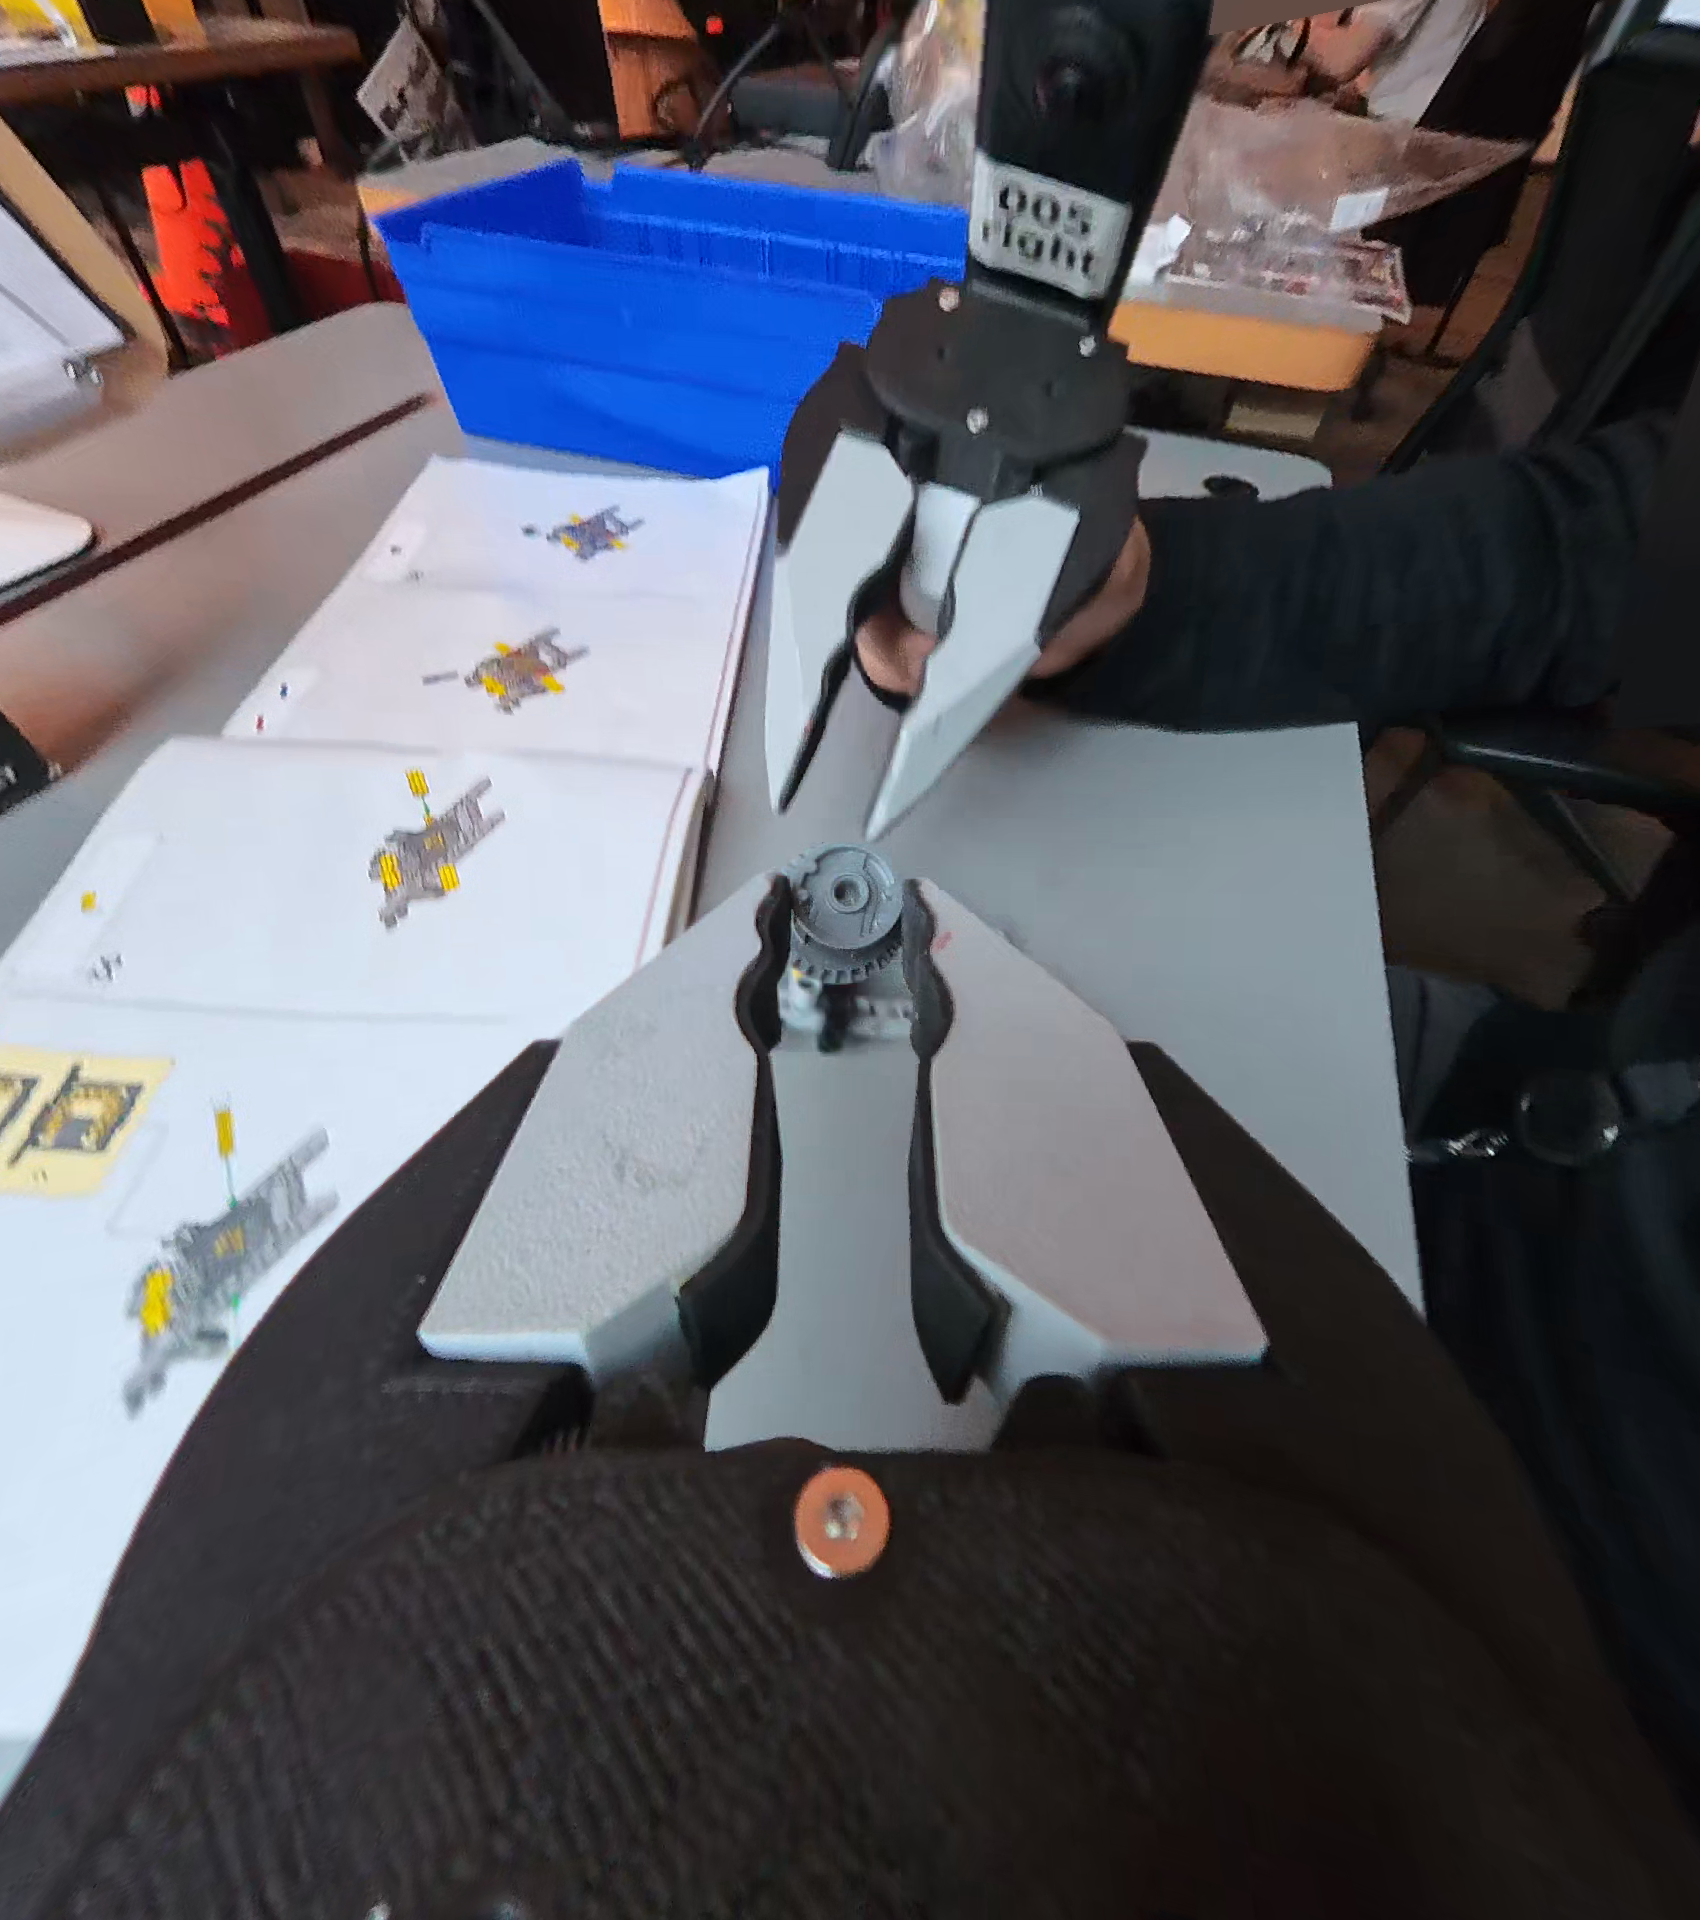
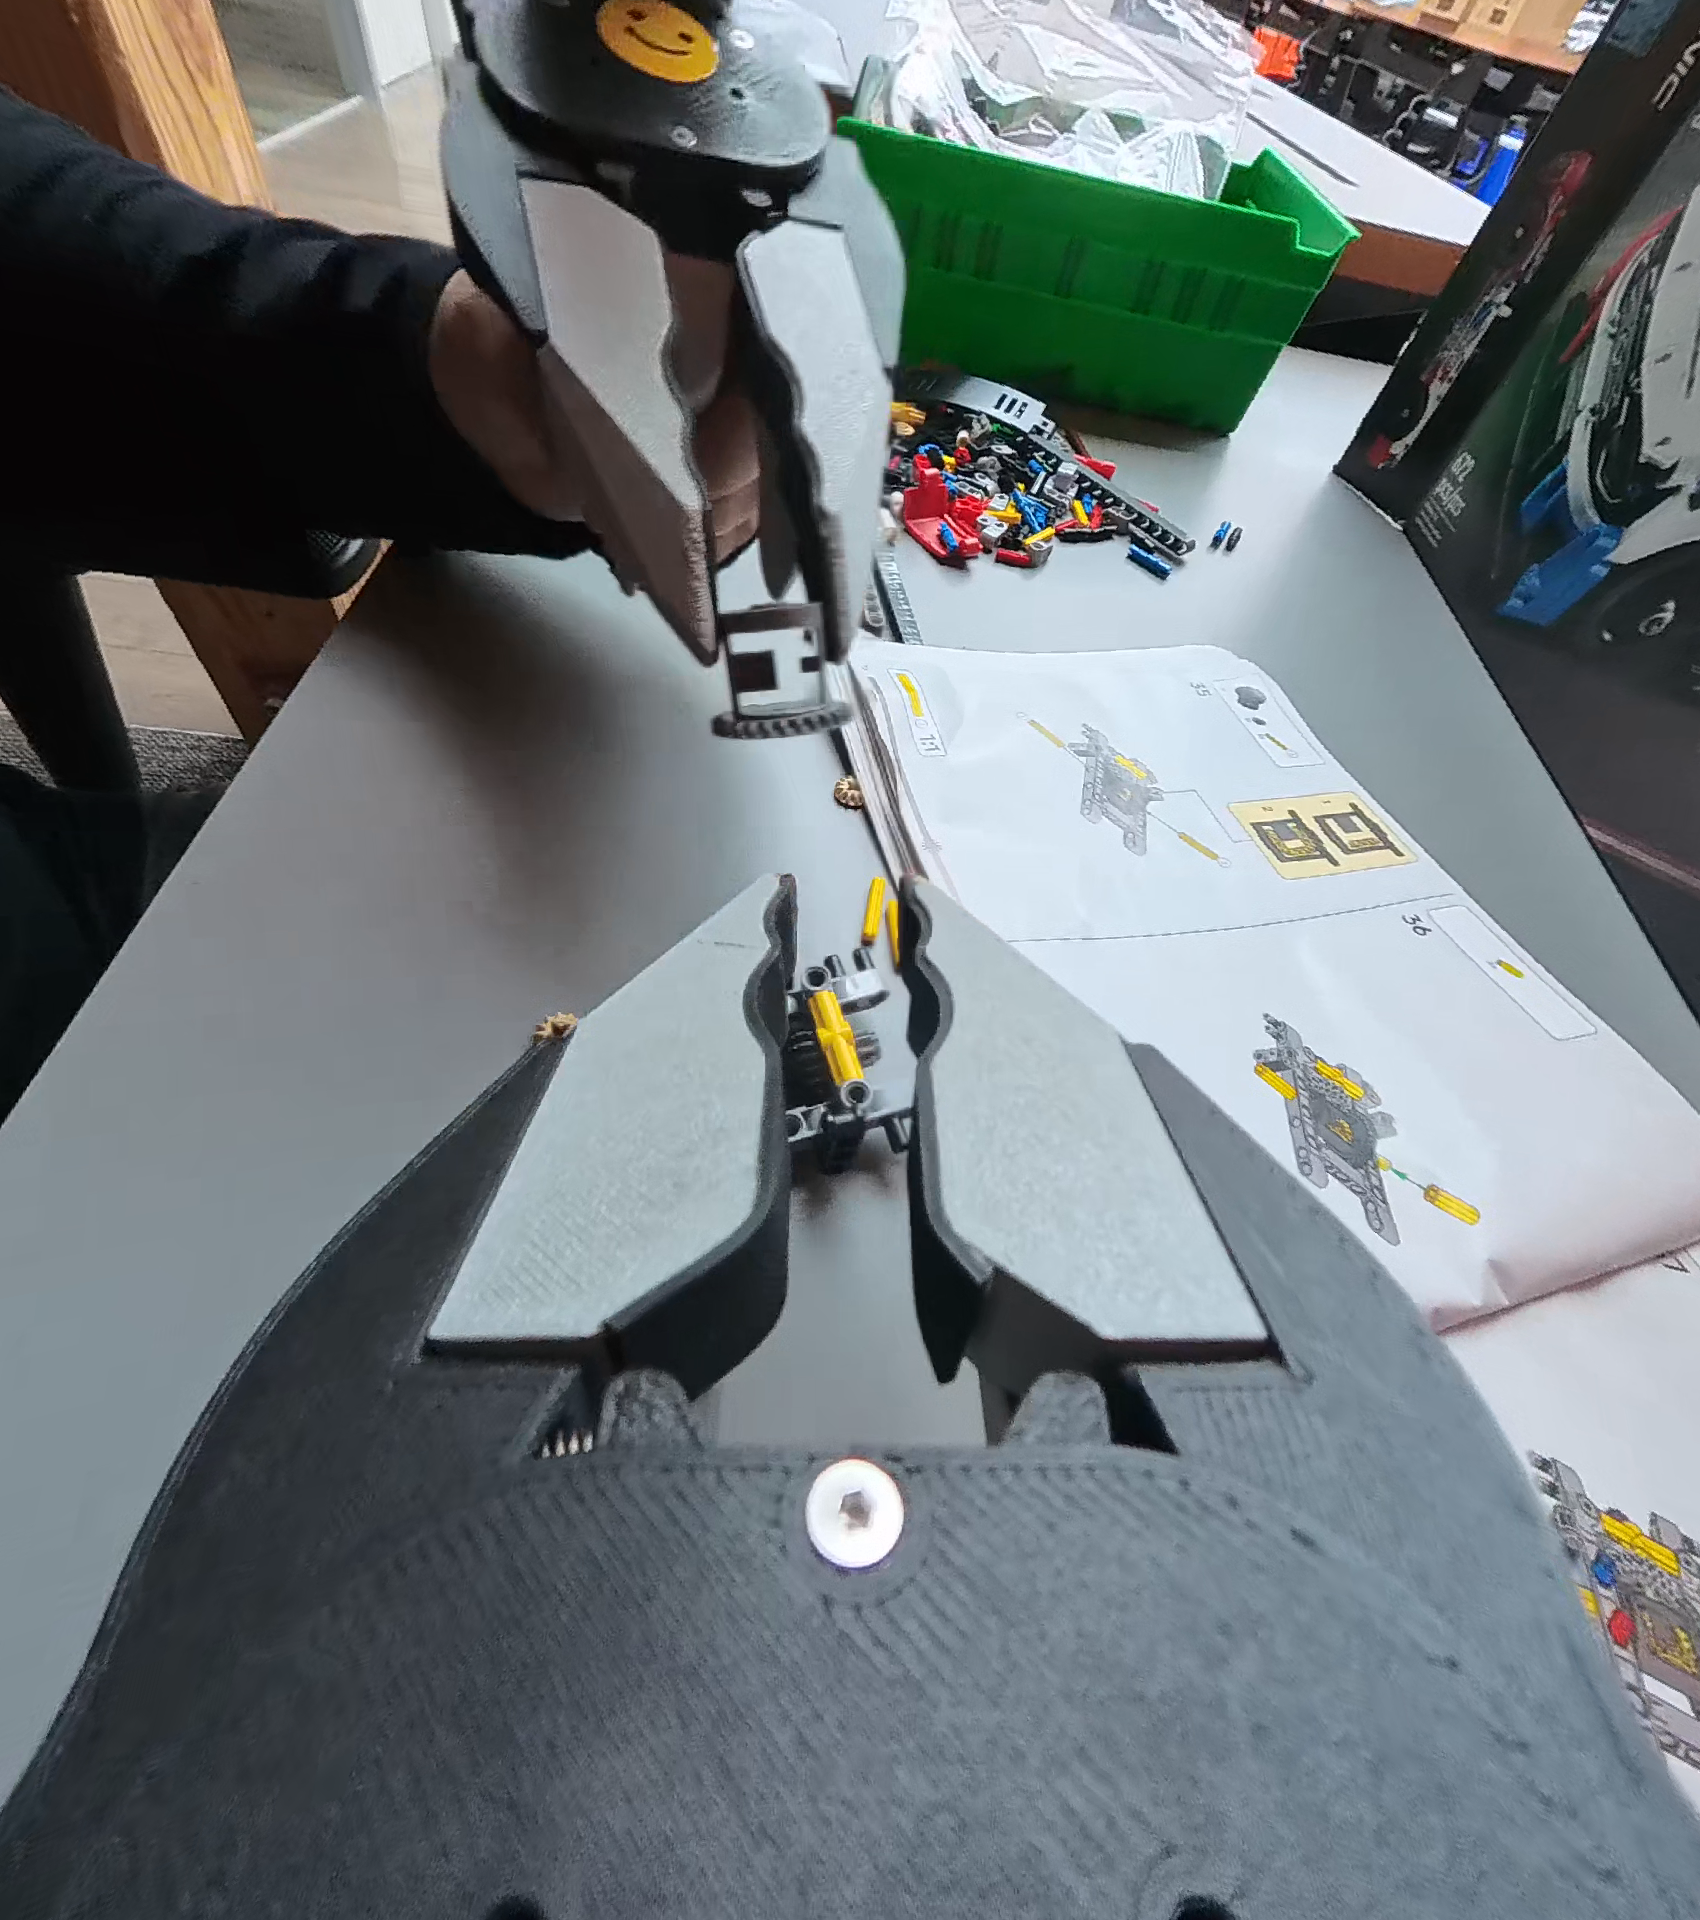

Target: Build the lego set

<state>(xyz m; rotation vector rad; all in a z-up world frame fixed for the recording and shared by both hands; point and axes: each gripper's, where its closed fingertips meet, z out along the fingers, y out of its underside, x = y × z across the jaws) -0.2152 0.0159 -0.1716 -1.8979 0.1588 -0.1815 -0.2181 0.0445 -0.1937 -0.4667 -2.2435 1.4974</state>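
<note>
Assembly (image 2: 830, 1039) on table (image 2: 358, 935), directly under right gripper (image 2: 846, 888), framed in its narrow gap. Not gripped as far as visible; nothing between those fingers in left view. Long axis along the fingers, pointing away from the camera. Yellow cross axle on top, grey and black beams, dark gear on one side.

Gear frame (image 2: 778, 724) clamped at the tips of left gripper (image 1: 843, 888), up off the table, ahead of and above assembly. Dark open square frame hanging down, toothed ring at the bottom, grey round hub end-on in left view. Hard plastic, fine teeth, likely fiddly to mesh.

Probably next: lowering frame toward assembly, with right gripper nearer for steadying it.

Two loose yellow axles (image 2: 872, 909) just beyond the right fingertips, beside manual (image 2: 1241, 987). Small tan gear (image 2: 846, 792) farther on.
</note>
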